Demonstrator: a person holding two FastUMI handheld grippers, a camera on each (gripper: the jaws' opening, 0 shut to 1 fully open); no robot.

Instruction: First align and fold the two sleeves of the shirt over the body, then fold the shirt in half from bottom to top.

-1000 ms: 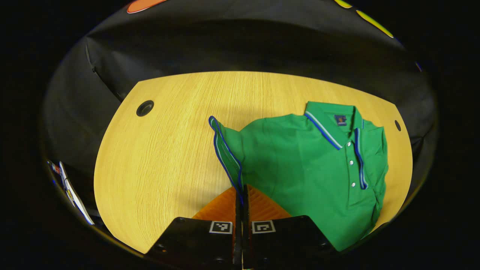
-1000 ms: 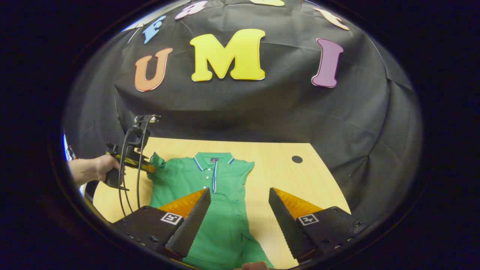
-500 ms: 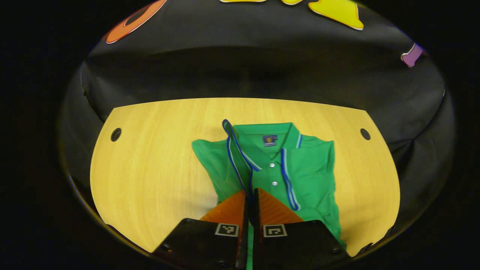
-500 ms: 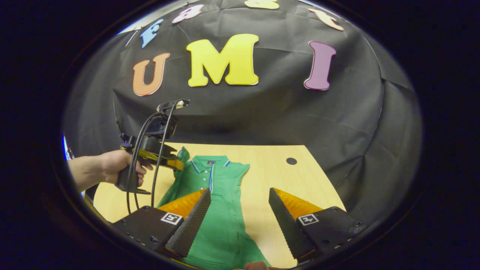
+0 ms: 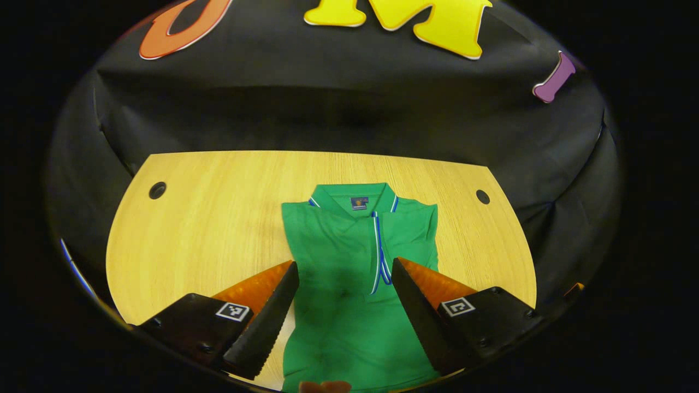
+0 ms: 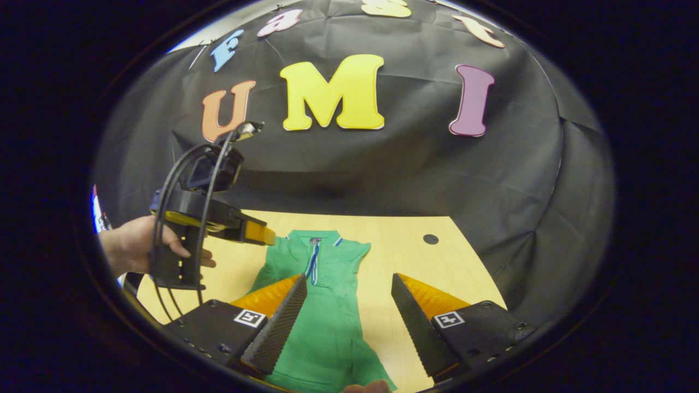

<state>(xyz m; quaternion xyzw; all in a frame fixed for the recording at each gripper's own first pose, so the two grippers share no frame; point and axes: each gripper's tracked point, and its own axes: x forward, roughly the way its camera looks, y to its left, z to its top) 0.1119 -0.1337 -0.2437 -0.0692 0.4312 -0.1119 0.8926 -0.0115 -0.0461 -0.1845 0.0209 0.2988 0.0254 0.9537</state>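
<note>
Nearest in the left gripper view, the left hand-held gripper (image 5: 344,292) is hanging above the tabletop (image 5: 218,218) with its jaws spread wide and nothing between them. The right hand-held gripper (image 6: 348,305) is likewise standing wide and empty in the right gripper view, over the lower body of the shirt (image 5: 349,273). The shirt is lying flat on the tabletop, directly ahead of and below both grippers, its long axis running away from them, hem nearest and collar (image 5: 354,195) farthest. The left sleeve (image 5: 306,229) appears to be lying over the body; the right sleeve (image 6: 357,252) is sticking out toward the bare side of the tabletop, unfolded. Judgement: the right sleeve is the next item, and the right gripper is the nearer one, the sleeve lying ahead of it and between its fingers' line. Farther off, a hand (image 6: 136,248) is holding the left gripper beside the collar.
</note>
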